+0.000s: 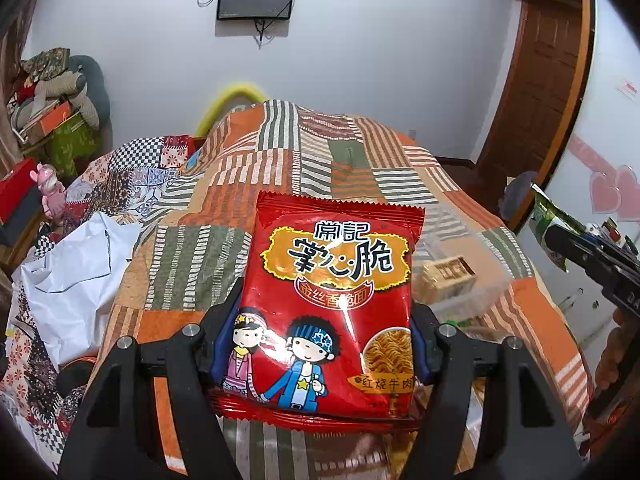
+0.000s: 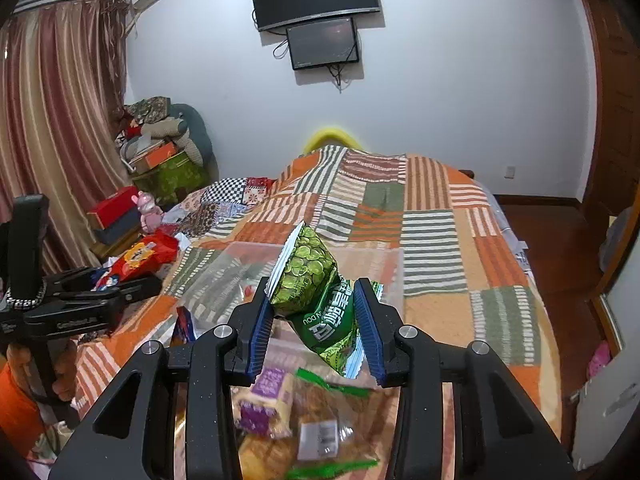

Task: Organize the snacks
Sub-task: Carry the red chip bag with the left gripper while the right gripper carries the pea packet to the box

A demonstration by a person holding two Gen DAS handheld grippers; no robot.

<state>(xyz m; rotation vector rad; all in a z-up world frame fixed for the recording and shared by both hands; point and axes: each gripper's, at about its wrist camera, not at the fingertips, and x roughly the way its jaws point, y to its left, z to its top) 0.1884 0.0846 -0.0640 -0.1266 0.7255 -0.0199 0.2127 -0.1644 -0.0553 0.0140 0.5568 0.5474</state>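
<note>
**Both grippers loaded, drop into bin next**

Left gripper (image 1: 316, 344) is clamped on the red noodle-snack packet (image 1: 332, 304), centre frame, held above the patchwork bedspread (image 1: 360, 152). Right gripper (image 2: 316, 332) is clamped on the green pea packet (image 2: 316, 292), mid-frame over the clear plastic bin (image 2: 240, 256). Loose snacks lie blurred at the bottom. Judgement: lower each packet well inside the bin walls before releasing, one hand at a time, to avoid a collision.

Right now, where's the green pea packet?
Right wrist view, centre: the green pea packet is pinched between the right gripper fingers, held above the clear plastic bin on the patchwork bedspread.
</note>
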